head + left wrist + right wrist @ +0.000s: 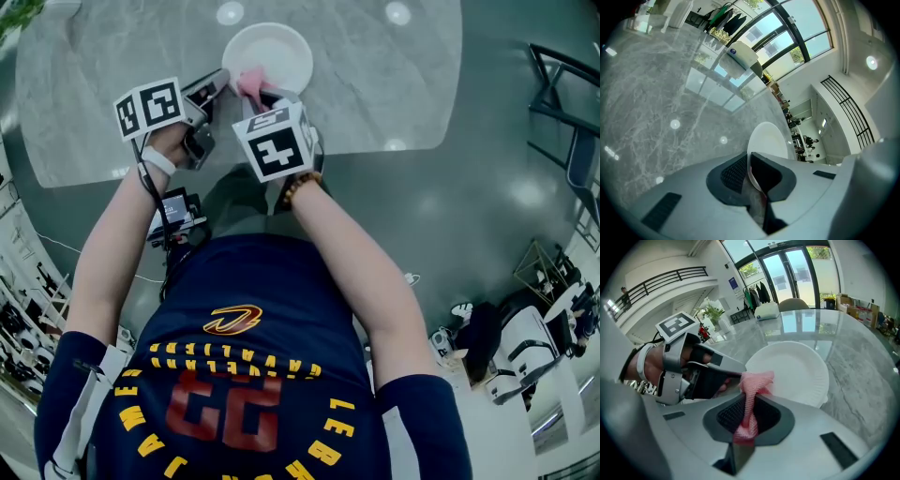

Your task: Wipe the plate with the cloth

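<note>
A white plate lies on the grey marble table near its front edge. My left gripper is shut on the plate's near-left rim; in the left gripper view the plate shows edge-on, pinched between the jaws of the left gripper. My right gripper is shut on a pink mesh cloth, whose bunched end touches the plate's near edge. In the right gripper view the cloth runs up from the right gripper onto the plate, beside the left gripper.
A white boxy object stands at the far end of the table, also seen in the left gripper view as the white object. The table's front edge runs just under the grippers. A dark metal chair frame stands on the floor to the right.
</note>
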The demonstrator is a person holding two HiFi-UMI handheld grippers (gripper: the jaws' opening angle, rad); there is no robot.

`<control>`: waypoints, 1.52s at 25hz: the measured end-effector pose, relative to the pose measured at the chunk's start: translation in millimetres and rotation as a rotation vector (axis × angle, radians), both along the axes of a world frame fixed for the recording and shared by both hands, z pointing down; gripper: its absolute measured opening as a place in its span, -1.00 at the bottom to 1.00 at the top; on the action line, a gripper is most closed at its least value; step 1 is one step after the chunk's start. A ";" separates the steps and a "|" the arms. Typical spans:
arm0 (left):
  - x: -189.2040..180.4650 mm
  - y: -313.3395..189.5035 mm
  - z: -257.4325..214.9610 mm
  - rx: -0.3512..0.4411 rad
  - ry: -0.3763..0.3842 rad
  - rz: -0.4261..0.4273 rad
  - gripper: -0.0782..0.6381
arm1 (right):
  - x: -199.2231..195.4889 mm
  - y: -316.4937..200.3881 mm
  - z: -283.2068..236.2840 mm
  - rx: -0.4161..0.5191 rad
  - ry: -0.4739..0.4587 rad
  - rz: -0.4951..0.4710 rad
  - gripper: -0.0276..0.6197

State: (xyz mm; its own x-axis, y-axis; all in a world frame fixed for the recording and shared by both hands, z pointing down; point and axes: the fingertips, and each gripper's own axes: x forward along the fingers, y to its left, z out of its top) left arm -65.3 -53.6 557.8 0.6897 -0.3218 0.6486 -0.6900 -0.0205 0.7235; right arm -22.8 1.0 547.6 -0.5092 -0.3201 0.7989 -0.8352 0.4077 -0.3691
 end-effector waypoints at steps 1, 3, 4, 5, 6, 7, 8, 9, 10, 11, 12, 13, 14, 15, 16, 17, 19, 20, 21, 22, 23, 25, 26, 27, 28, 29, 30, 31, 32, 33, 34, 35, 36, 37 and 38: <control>0.3 0.0 -0.2 -0.001 -0.001 0.001 -0.70 | 4.3 -0.3 -1.1 -0.001 0.009 0.005 -0.79; 0.6 0.1 -0.9 -0.002 -0.003 0.003 -0.70 | 10.9 -0.2 -2.6 -0.003 0.019 0.016 -0.79; 0.6 0.3 -1.2 -0.002 -0.003 0.004 -0.70 | 12.9 0.1 -2.7 -0.003 0.019 0.021 -0.79; 0.5 0.3 -1.5 -0.003 -0.004 0.005 -0.70 | 14.5 0.2 -2.9 -0.003 0.018 0.025 -0.79; 0.4 0.2 -1.8 -0.003 -0.004 0.006 -0.70 | 15.9 0.2 -3.1 -0.002 0.018 0.029 -0.79; 0.4 0.0 -2.1 -0.003 -0.003 0.005 -0.69 | 17.3 -0.1 -3.4 0.000 0.018 0.031 -0.79; 0.4 -0.3 -2.4 -0.003 -0.003 0.004 -0.70 | 18.7 -0.5 -3.7 0.002 0.018 0.034 -0.79; 0.5 -0.6 -2.5 -0.003 -0.002 0.003 -0.70 | 20.4 -0.9 -4.0 0.003 0.019 0.037 -0.79; 0.5 -0.7 -2.6 -0.002 0.000 0.002 -0.70 | 22.2 -1.1 -3.9 0.004 0.021 0.041 -0.79; 0.4 -0.6 -2.5 -0.002 0.002 0.000 -0.70 | 24.2 -1.1 -3.7 0.004 0.022 0.046 -0.79; 0.0 -0.3 -2.1 -0.003 0.003 -0.003 -0.70 | 26.0 -1.3 -3.4 0.005 0.023 0.051 -0.79; -0.5 0.2 -1.7 -0.003 0.004 -0.005 -0.70 | 27.8 -1.9 -3.4 0.008 0.024 0.056 -0.79; -1.0 0.7 -1.1 -0.003 0.004 -0.007 -0.70 | 29.6 -3.4 -3.8 0.016 0.023 0.061 -0.79; -1.5 0.9 -0.7 -0.004 0.004 -0.009 -0.70 | 31.8 -5.3 -4.4 0.024 0.022 0.066 -0.79; -1.7 0.9 -0.5 -0.004 0.003 -0.009 -0.70 | 34.8 -6.6 -4.5 0.028 0.023 0.072 -0.79; -1.6 0.8 -0.7 -0.004 0.002 -0.009 -0.70 | 38.5 -7.1 -4.5 0.027 0.026 0.078 -0.79; -0.7 0.2 -1.8 -0.004 0.000 -0.007 -0.70 | 46.3 -8.5 -5.1 0.025 0.033 0.089 -0.79; -0.3 -0.1 -2.4 -0.005 0.000 -0.007 -0.70 | 49.9 -8.9 -5.4 0.023 0.037 0.095 -0.79; -0.1 -0.2 -3.1 -0.005 -0.001 -0.007 -0.70 | 53.2 -8.6 -5.3 0.018 0.042 0.100 -0.79; -0.2 -0.2 -3.7 -0.004 -0.002 -0.007 -0.70 | 56.1 -8.1 -5.2 0.013 0.046 0.104 -0.79; -0.2 -0.2 -4.2 -0.004 -0.002 -0.007 -0.70 | 58.5 -8.1 -5.4 0.012 0.049 0.108 -0.79; -0.4 -0.1 -4.7 -0.004 -0.005 -0.007 -0.70 | 62.2 -9.9 -6.7 0.017 0.050 0.117 -0.79; -0.6 -0.2 -4.5 -0.003 -0.006 -0.007 -0.69 | 63.5 -11.4 -7.5 0.023 0.049 0.121 -0.79; -1.0 -0.2 -4.2 -0.003 -0.008 -0.006 -0.70 | 64.7 -12.5 -7.8 0.026 0.049 0.125 -0.79; -1.5 -0.3 -3.8 -0.003 -0.009 -0.006 -0.70 | 66.2 -12.7 -7.3 0.024 0.051 0.130 -0.79; -2.0 -0.4 -3.5 -0.002 -0.010 -0.006 -0.70 | 67.7 -13.1 -7.0 0.024 0.052 0.134 -0.79; -2.4 -0.6 -3.4 -0.001 -0.010 -0.006 -0.69 | 68.7 -14.9 -7.7 0.030 0.051 0.137 -0.79; -2.4 -0.9 -3.4 0.000 -0.011 -0.006 -0.70 | 69.8 -17.1 -8.8 0.039 0.049 0.140 -0.79; -2.1 -1.1 -3.7 0.001 -0.012 -0.007 -0.70 | 71.8 -17.5 -8.7 0.040 0.051 0.142 -0.79; -1.7 -1.2 -4.0 0.002 -0.013 -0.007 -0.70 | 74.5 -16.2 -7.4 0.034 0.057 0.143 -0.79; -1.4 -1.2 -4.3 0.003 -0.014 -0.007 -0.70 | 76.9 -14.8 -6.4 0.028 0.061 0.144 -0.79; -1.3 -1.3 -4.4 0.004 -0.015 -0.007 -0.70 | 78.5 -14.5 -6.0 0.027 0.063 0.147 -0.79; -1.4 -1.4 -4.4 0.005 -0.016 -0.006 -0.70 | 79.5 -15.0 -6.0 0.029 0.062 0.152 -0.79; -1.7 -1.5 -4.1 0.005 -0.018 -0.006 -0.70 | 80.1 -15.6 -6.2 0.031 0.061 0.156 -0.79; -2.2 -1.6 -3.8 0.005 -0.019 -0.005 -0.70 | 80.4 -16.1 -6.1 0.032 0.060 0.159 -0.79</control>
State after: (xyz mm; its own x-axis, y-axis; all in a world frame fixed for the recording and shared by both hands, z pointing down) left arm -67.5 -55.2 553.9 0.6757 -0.3285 0.6599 -0.7038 -0.0213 0.7101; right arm 57.6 -15.0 541.5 -0.4019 -0.4183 0.8145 -0.9103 0.2791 -0.3058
